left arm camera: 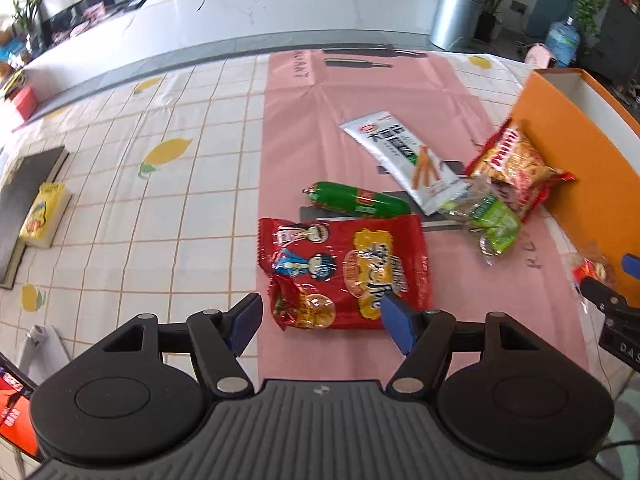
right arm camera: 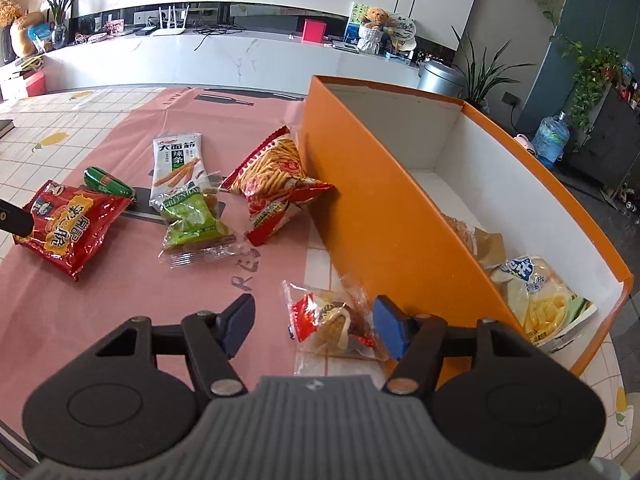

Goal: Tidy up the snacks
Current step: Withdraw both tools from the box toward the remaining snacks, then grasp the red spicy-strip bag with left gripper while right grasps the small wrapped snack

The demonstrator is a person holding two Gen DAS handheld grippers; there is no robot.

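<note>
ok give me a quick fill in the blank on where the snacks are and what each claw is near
1. The big red snack bag lies on the ____ runner, just ahead of the left claw.
2. The green sausage lies just beyond the big red snack bag, on the side away from the ____ claw.
3. The clear packet with a red corner lies between the open fingers of the ____ claw.
4. The yellow chip bag lies inside the ____ box.

Missing words: pink; left; right; orange

We see six snack packets (right arm camera: 276, 188) lying flat on the pink cloth beside our orange box (right arm camera: 384, 200), more packets inside.
</note>
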